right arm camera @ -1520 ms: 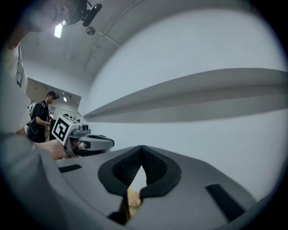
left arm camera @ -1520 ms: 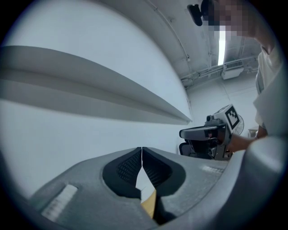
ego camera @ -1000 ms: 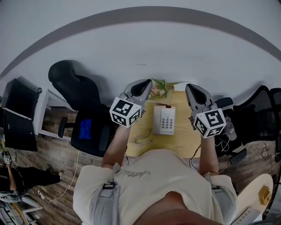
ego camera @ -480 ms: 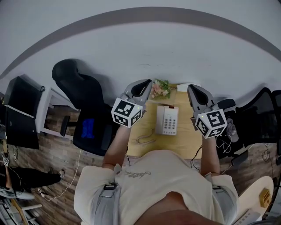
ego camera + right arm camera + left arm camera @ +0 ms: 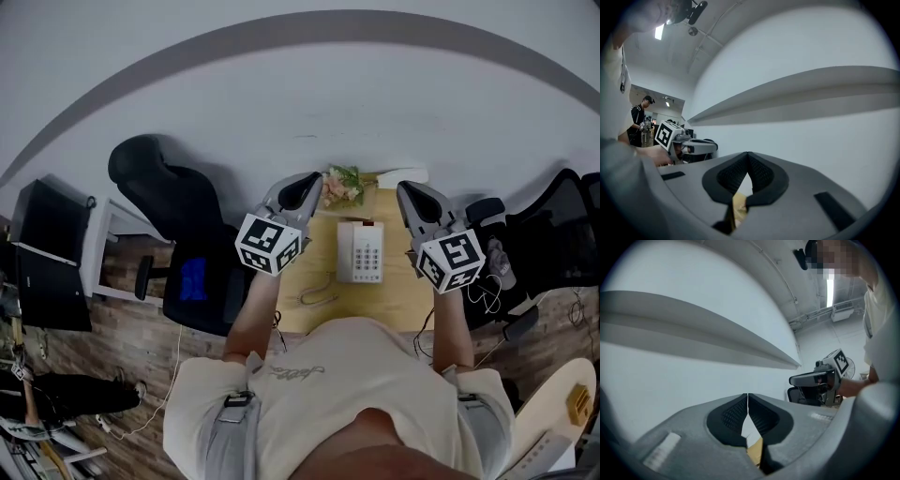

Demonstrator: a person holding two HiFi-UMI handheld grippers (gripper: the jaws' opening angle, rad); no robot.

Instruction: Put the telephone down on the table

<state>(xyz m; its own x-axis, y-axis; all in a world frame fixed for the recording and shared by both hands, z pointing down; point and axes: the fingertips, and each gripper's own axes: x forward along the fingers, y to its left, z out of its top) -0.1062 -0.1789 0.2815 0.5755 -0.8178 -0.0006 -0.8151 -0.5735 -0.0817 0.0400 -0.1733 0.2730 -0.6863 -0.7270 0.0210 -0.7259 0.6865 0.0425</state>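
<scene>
Nearest the camera, a person in a cream cotton shirt point(image 5: 347, 384) held both forearms out over a small table with a pale wooden top point(image 5: 317, 264). The left gripper point(image 5: 309, 186), a smooth grey plastic shell bearing a cube of black-and-white square markers, had its jaws clenched on nothing, with the ribbed black pads point(image 5: 735, 412) meeting at the tips. The right gripper point(image 5: 412, 192), of the same make, was likewise clamped shut and empty.

Between the two, well apart from either, a white rectangular push-button telephone point(image 5: 361, 251) lay flat on the table, and its coiled cord point(image 5: 319, 295) curled off toward the near left edge. A small bunch of pink and green flowers point(image 5: 342, 185) sat at the table's far edge.

A black padded office chair point(image 5: 169, 202) stood to the left on a brown wood-plank floor point(image 5: 122, 319), and a black mesh chair point(image 5: 553, 234) to the right. Beyond rose a matt white wall point(image 5: 300, 141) crossed by a grey band.
</scene>
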